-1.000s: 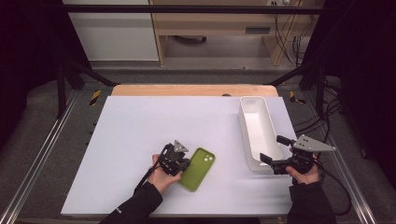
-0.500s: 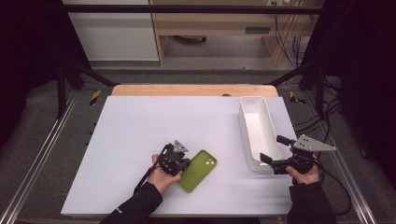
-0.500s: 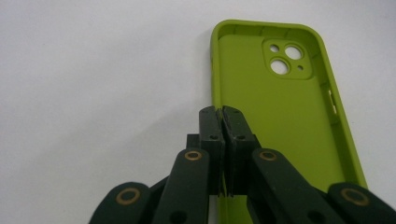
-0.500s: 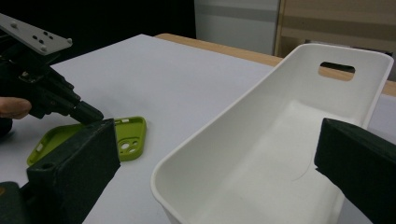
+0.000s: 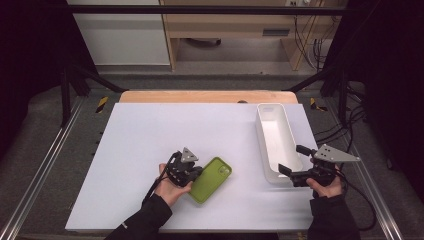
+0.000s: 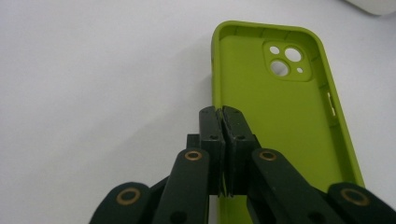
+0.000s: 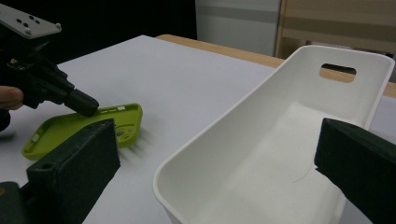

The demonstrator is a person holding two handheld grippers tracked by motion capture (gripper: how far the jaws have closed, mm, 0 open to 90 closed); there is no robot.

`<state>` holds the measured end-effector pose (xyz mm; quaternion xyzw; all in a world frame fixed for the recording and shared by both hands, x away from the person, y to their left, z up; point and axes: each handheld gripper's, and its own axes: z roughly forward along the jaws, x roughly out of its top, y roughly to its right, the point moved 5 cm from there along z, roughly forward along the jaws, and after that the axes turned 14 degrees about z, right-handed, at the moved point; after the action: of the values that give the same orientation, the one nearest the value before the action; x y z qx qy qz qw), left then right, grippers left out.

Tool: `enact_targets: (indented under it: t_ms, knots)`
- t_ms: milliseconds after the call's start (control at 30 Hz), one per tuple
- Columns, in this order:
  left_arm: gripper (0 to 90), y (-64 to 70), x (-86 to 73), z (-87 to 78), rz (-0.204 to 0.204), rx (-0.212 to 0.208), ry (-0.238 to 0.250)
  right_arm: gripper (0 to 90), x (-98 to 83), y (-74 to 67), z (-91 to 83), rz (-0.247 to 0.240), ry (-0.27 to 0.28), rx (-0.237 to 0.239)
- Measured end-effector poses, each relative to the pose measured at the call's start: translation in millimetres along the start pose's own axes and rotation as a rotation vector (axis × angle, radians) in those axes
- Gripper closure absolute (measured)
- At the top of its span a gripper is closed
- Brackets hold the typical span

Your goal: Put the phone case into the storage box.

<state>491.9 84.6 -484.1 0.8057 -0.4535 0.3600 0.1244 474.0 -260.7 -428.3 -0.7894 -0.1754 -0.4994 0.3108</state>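
Surface: a white table top point(image 5: 150, 135) with a wooden strip along its far edge, dark floor and metal rails around it.
Phone case: a green phone case point(image 5: 210, 179) lies open side up on the table, its camera cut-out at the end away from the person, just in front of the left gripper.
Left gripper: the left gripper point(image 5: 192, 172) has its jaws pressed together on the case's near long wall; in the left gripper view point(image 6: 222, 114) the thin green rim sits pinched between the two pads.
Right gripper: the right gripper point(image 5: 291, 162) is held wide apart with nothing between its jaws, at the near end of the tray.
Tray: a long, empty white tray point(image 5: 267, 142) with a slot handle in its far end stands well to the right of the case.
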Motion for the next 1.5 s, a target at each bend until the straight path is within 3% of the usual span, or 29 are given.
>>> enact_targets:
  t_ms: [467,733,1500]
  knots:
    - [87.7,0.3,8.1,-19.2,0.050,0.006,0.046,0.6,1.1,-3.8,1.2,-0.004,-0.004,0.008]
    - [87.8,-0.4,11.2,-28.6,0.057,0.007,0.069,0.6,2.6,-7.7,2.3,-0.010,-0.005,0.017]
    - [87.8,4.4,19.6,-47.3,0.116,0.018,0.115,0.6,5.9,-32.5,15.5,-0.031,-0.034,0.047]
